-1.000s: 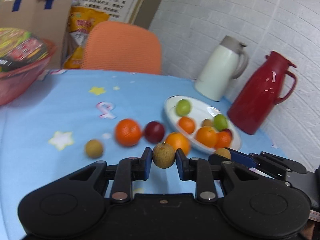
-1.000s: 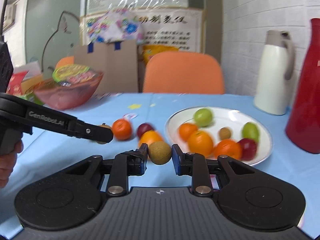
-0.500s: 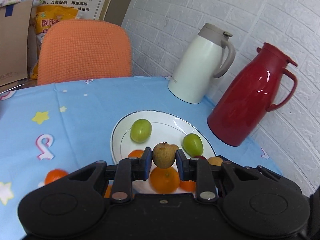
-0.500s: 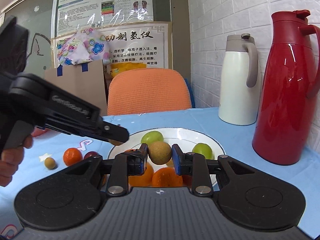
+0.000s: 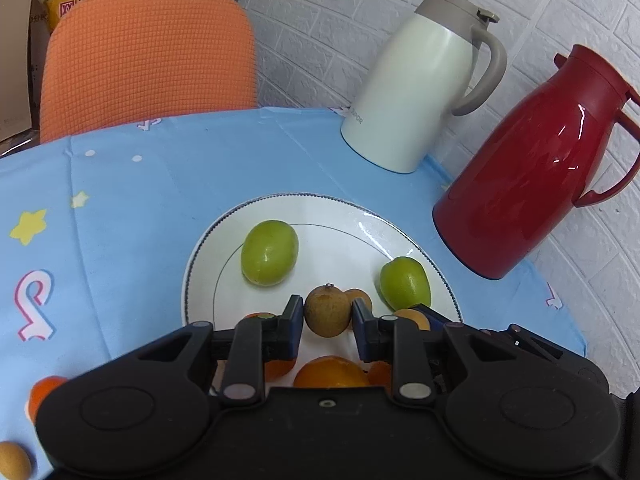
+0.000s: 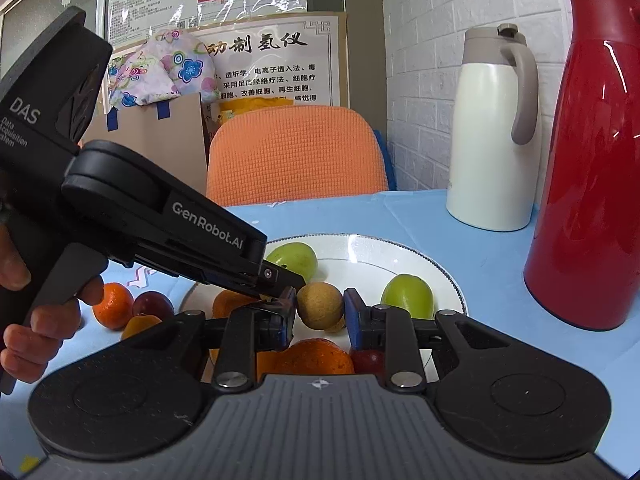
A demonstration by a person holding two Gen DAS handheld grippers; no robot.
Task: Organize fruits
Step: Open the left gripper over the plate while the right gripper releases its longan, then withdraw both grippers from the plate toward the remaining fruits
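My left gripper (image 5: 327, 317) is shut on a small brown fruit (image 5: 327, 312) and holds it over the near part of the white plate (image 5: 320, 208). My right gripper (image 6: 320, 312) is shut on another small brown fruit (image 6: 320, 305), also over the plate (image 6: 400, 248). The plate holds two green fruits (image 5: 270, 258) (image 5: 405, 284), oranges (image 5: 332, 372) and a dark red fruit (image 6: 368, 360). The left gripper also shows in the right wrist view (image 6: 276, 284), close beside the right one. On the cloth to the left lie an orange (image 6: 113, 306), a dark plum (image 6: 153, 307) and a brown fruit (image 5: 14, 462).
A white jug (image 5: 424, 80) and a red jug (image 5: 532, 164) stand behind and right of the plate by the brick wall. An orange chair (image 5: 148, 60) stands at the far table edge. A cardboard box (image 6: 160, 140) is behind it.
Both grippers have moved forward and right from the loose fruits to over the plate, each still holding its brown fruit. They have come lower and closer together.
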